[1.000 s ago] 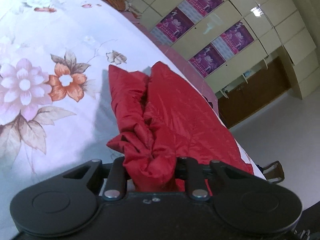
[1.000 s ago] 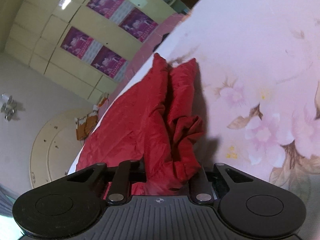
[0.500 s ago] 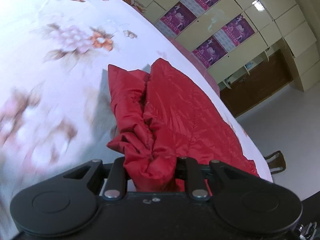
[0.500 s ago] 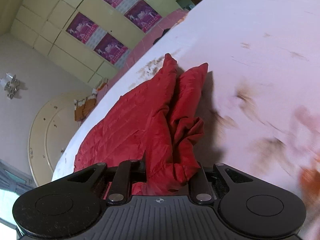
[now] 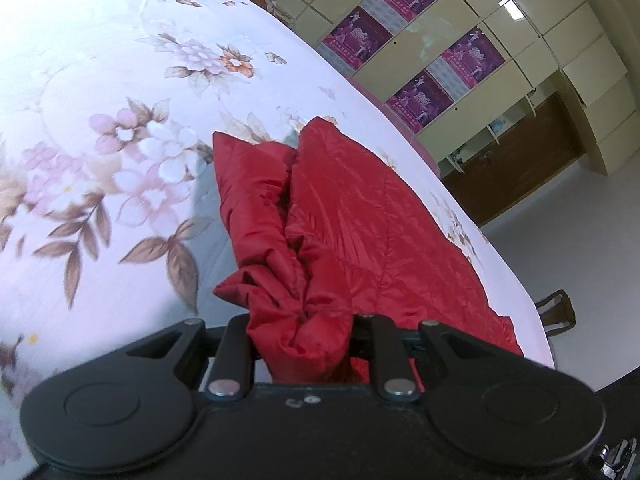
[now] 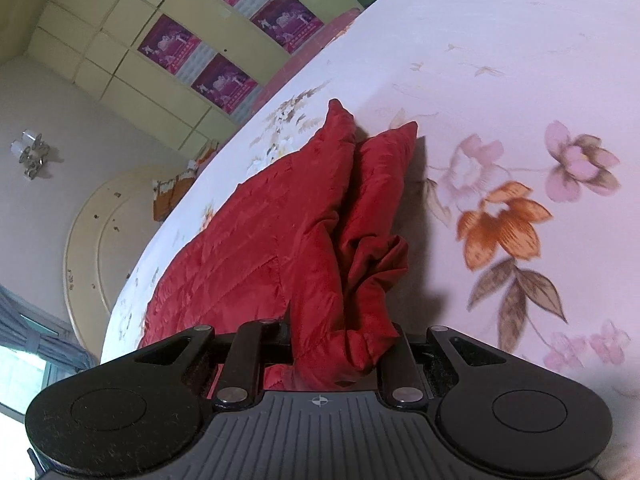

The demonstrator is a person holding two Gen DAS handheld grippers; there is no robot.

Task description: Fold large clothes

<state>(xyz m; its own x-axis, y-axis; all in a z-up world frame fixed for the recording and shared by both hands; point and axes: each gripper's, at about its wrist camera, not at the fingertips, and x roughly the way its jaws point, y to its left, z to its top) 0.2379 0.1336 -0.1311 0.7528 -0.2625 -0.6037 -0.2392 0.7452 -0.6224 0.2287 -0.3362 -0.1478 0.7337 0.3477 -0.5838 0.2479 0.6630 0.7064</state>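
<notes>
Both grippers have carried the red jacket along over the flowered sheet, so new flowers show beside it now.

From the left wrist view, my left gripper (image 5: 300,340) has its jaws squeezed tight on a bunched end of the red jacket (image 5: 360,220). The rest of the jacket lies stretched out ahead on the flowered sheet (image 5: 100,140), with cupboards (image 5: 520,40) behind the bed. From the right wrist view, my right gripper (image 6: 340,356) also has its jaws pinched on a bunched end of the jacket (image 6: 260,248). Pink and orange flowers on the sheet (image 6: 520,60) sit just to its right.
</notes>
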